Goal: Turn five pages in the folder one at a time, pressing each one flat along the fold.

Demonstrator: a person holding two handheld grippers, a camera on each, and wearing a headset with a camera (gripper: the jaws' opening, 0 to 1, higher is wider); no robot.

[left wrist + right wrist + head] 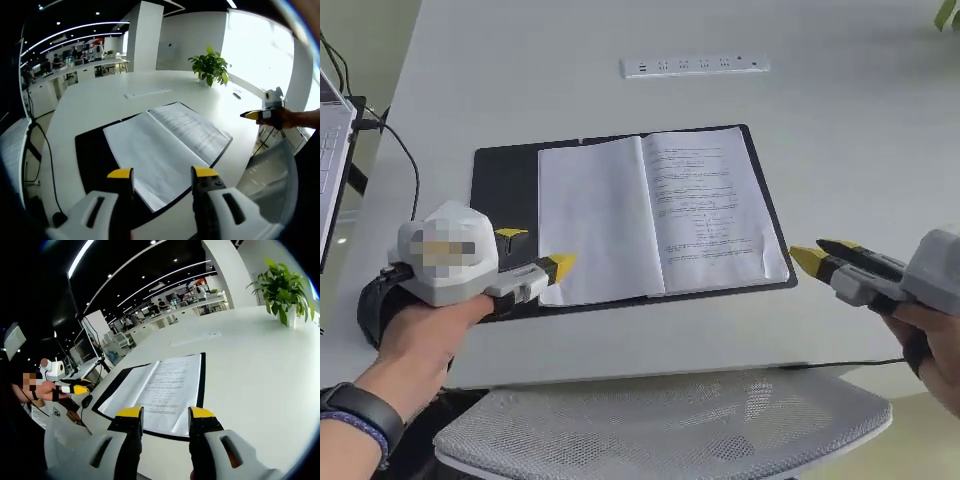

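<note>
While the open folder [505,190] lies flat on the table [840,140] between your left gripper [535,250] and right gripper [825,252], both parted and empty, its thin printed page [715,205] looks light and floppy, best pinched gently at the free right edge.

Open folder [165,142] just beyond parted jaws of the left tool [162,173]

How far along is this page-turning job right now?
At least one page looks turned: a blank sheet lies flat on the left of the open folder, facing a printed page. How many, I cannot tell. Nothing is in hand: left gripper and right gripper are open, gripping nothing. Further turns likely remain.
</note>
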